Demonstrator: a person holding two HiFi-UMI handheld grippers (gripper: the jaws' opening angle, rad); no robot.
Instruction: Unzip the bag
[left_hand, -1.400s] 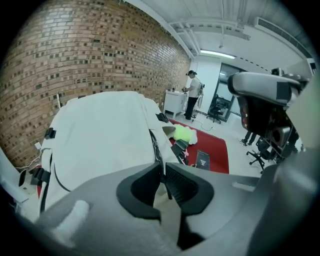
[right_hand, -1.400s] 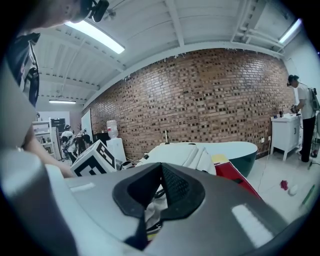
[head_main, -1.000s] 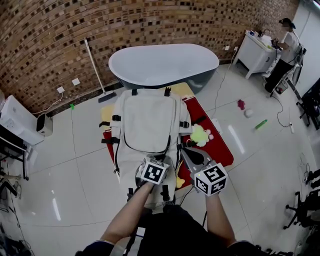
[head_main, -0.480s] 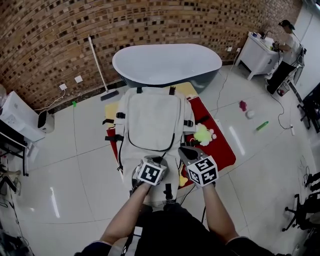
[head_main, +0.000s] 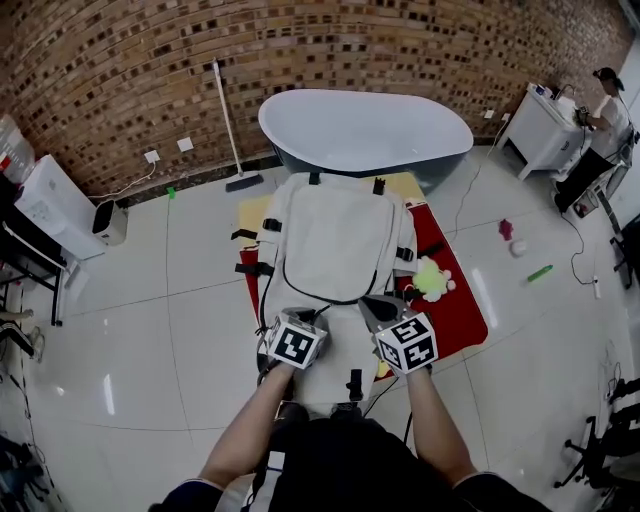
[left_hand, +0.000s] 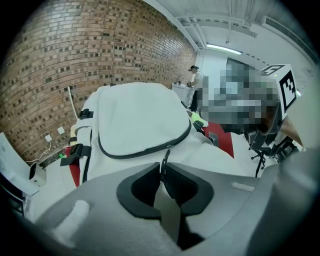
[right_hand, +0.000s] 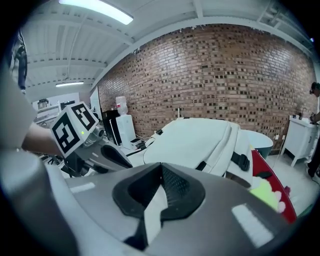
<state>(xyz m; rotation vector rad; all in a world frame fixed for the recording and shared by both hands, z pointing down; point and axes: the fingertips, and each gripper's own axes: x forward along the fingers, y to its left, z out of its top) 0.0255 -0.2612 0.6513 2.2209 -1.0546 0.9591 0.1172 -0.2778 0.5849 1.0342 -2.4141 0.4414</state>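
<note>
Bag (head_main: 335, 240) zipper pull (left_hand: 164, 156) is pinched by left hand-held gripper (left_hand: 163, 167); right hand-held gripper (right_hand: 161, 167) closed.

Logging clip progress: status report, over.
Left claw shut on zipper pull. Right claw shut, empty. Bag lying flat, zipper looks closed. Nothing blocking it.

Brick wall (head_main: 300, 45), glossy white tiled floor (head_main: 150, 330), white bathtub (head_main: 365, 125), red mat (head_main: 462, 318).

Bright even light from ceiling tubes (right_hand: 95, 10); glare streaks on floor (head_main: 150, 330); fisheye bending, dark vignetted corners.
</note>
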